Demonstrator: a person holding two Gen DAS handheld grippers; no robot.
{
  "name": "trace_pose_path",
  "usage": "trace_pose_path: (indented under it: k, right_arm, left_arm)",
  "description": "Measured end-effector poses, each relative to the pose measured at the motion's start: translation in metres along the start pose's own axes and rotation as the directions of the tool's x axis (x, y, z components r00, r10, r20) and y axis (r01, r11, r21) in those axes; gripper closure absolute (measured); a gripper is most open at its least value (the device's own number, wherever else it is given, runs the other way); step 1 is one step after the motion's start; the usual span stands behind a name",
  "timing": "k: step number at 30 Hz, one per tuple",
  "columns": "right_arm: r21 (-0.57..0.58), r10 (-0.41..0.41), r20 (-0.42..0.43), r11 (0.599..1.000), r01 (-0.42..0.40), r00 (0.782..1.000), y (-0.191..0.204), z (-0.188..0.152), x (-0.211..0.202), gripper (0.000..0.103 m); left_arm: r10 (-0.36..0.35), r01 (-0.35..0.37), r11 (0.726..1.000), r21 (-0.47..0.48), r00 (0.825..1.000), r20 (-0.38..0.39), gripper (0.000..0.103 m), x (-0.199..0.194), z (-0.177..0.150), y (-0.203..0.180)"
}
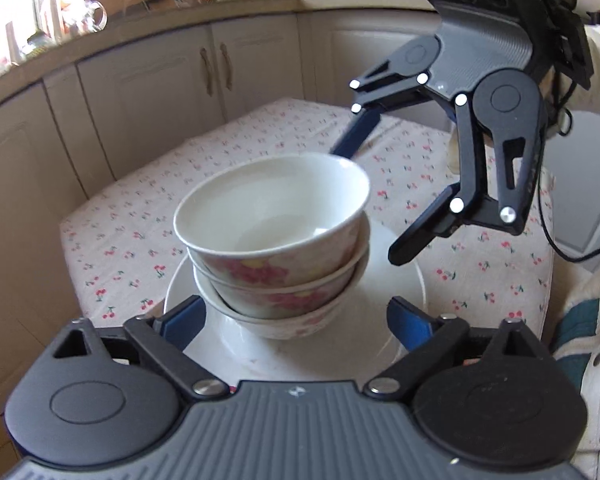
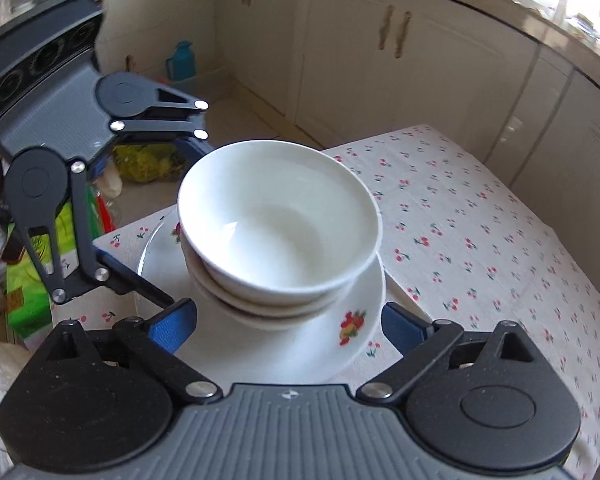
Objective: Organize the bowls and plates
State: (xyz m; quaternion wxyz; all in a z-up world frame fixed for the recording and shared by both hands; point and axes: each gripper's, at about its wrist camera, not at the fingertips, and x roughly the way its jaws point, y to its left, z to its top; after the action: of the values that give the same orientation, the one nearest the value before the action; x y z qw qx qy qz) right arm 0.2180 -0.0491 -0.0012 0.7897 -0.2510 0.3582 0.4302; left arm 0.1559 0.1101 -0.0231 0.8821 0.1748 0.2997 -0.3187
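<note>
Left wrist view shows three nested white ceramic bowls with pink floral sides [image 1: 276, 240] sitting on a white glazed plate [image 1: 400, 292], straight ahead between the spread jaws of the left gripper [image 1: 296, 316], on the cherry-print cloth of the tabletop [image 1: 120, 216]. The stack looks heavy, stiff, slick and breakable, and slightly tilted; I judge the plate rim the safest hold. Both pairs of jaws are released wide, grasping nothing; the right gripper [image 2: 288, 324] likewise flanks the stack without visible contact.
</note>
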Motion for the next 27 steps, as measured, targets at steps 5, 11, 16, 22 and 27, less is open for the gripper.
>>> trace_pose_path:
  k: [5, 11, 16, 22, 27]
  right_arm:
    - [0.162, -0.164, 0.009, 0.974, 0.16, 0.986, 0.002, -0.02, -0.033, 0.002]
    - [0.379, -0.338, 0.002, 0.871, 0.313, 0.941, 0.014, -0.057, -0.07, 0.0]
    - [0.544, -0.46, -0.062, 0.729, 0.416, 0.886, 0.032, -0.093, -0.088, 0.0]
    - [0.625, -0.558, -0.064, 0.624, 0.469, 0.828, 0.069, -0.123, -0.125, 0.0]
    - [0.626, -0.623, -0.051, 0.589, 0.511, 0.781, 0.09, -0.126, -0.148, 0.0]
  left_arm:
    - [0.177, -0.177, 0.984, -0.014, 0.981, 0.083, 0.001, -0.025, 0.001, -0.039]
    - [0.279, -0.26, 0.949, -0.176, 0.956, 0.093, 0.001, -0.044, 0.008, -0.079]
    - [0.399, -0.348, 0.886, -0.308, 0.909, 0.121, 0.001, -0.064, 0.02, -0.12]
    - [0.463, -0.387, 0.789, -0.478, 0.885, 0.047, 0.001, -0.076, 0.03, -0.145]
    - [0.499, -0.414, 0.777, -0.475, 0.864, 0.062, 0.001, -0.087, 0.036, -0.169]
